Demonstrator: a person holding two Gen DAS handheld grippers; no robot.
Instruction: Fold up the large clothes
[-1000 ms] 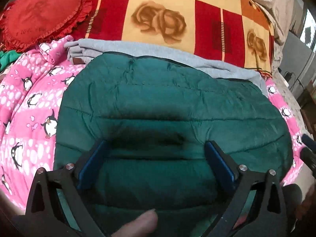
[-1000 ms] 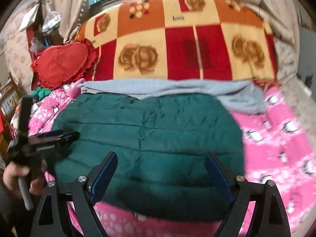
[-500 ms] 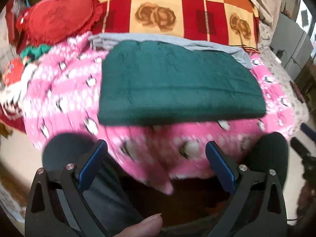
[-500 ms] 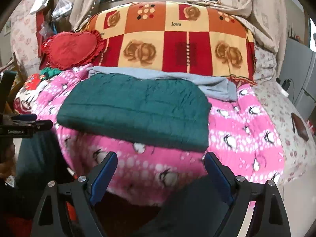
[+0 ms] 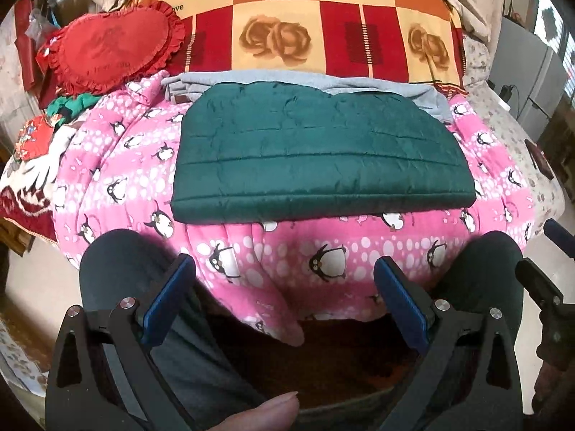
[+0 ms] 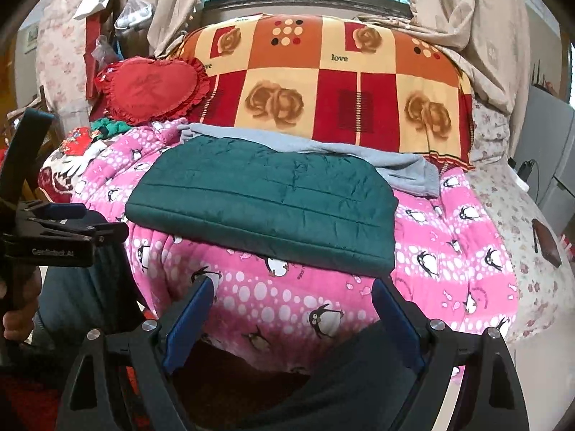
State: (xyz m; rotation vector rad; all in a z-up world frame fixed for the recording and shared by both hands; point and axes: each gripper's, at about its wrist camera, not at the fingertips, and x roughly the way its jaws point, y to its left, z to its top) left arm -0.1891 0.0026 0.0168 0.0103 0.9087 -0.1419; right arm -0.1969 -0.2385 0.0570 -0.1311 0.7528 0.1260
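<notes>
green quilted jacket [image 5: 316, 165] lies folded into a flat, tidy rectangle on the pink penguin blanket [image 5: 323, 255], with a grey garment [image 6: 402, 168] behind it. folding looks finished. left gripper [image 5: 284, 298] and right gripper [image 6: 291, 316] hang released, empty, well below the jacket's near edge; bare blanket flanks it.
</notes>
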